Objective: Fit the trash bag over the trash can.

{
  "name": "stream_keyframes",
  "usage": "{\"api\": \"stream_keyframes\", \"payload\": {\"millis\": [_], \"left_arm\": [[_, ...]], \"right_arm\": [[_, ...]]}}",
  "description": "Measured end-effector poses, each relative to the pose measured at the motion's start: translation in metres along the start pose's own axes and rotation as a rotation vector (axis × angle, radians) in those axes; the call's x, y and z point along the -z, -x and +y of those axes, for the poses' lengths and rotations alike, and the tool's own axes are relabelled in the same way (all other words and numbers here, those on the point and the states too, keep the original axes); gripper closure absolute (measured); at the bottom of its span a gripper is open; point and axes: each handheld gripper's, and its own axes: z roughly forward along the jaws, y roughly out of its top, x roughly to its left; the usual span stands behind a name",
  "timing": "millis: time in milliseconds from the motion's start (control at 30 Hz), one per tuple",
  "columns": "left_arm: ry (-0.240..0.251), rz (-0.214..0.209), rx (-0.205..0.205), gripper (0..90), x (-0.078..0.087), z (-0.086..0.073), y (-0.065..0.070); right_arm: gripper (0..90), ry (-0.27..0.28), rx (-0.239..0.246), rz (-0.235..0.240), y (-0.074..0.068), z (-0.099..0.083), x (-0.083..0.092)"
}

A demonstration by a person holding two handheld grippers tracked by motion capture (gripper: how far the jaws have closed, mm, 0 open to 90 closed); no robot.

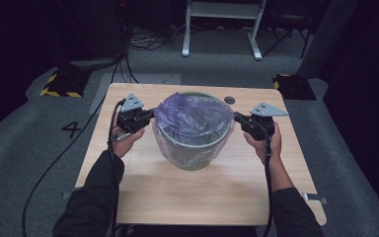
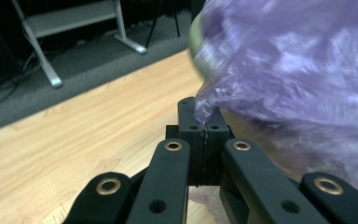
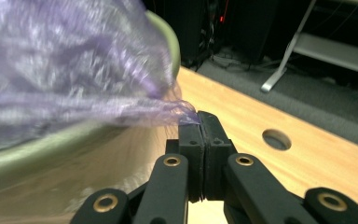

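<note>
Wood table (image 1: 143, 197) carries a bin (image 1: 193, 153) whose thin bag (image 1: 192, 116) both grippers, left (image 1: 150, 114) and right (image 1: 237, 117), pinch with shut jaws; uneven pulling probably tears it or tips the bin.

The middle of the table (image 1: 143, 197) is taken up by the green bin (image 1: 192, 158), whose mouth is covered by the purple bag (image 1: 195, 116). Passage at its left and right flanks is blocked by the left gripper (image 1: 150, 114) and right gripper (image 1: 236, 116). Bare tabletop is left in front of the bin.
</note>
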Motion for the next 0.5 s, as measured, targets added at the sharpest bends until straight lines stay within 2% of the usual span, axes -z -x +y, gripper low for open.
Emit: {"api": "stream_keyframes", "payload": {"millis": [67,233,333,500], "left_arm": [[-0.023,0.000,0.011,89.6,-0.007,-0.003,-0.004],[-0.103,0.031,-0.010,89.6,-0.022,-0.011,-0.008],[-0.130,0.030,0.008,89.6,-0.030,-0.018,-0.012],[-0.172,0.009,0.031,89.6,-0.040,-0.033,-0.016]], "right_arm": [[89.9,-0.016,-0.020,0.003,0.002,-0.002,-0.006],[90.0,-0.060,-0.057,0.001,0.009,-0.009,-0.019],[89.9,-0.084,-0.070,0.008,0.011,-0.014,-0.026],[89.7,-0.115,-0.061,0.021,0.009,-0.025,-0.032]]}}
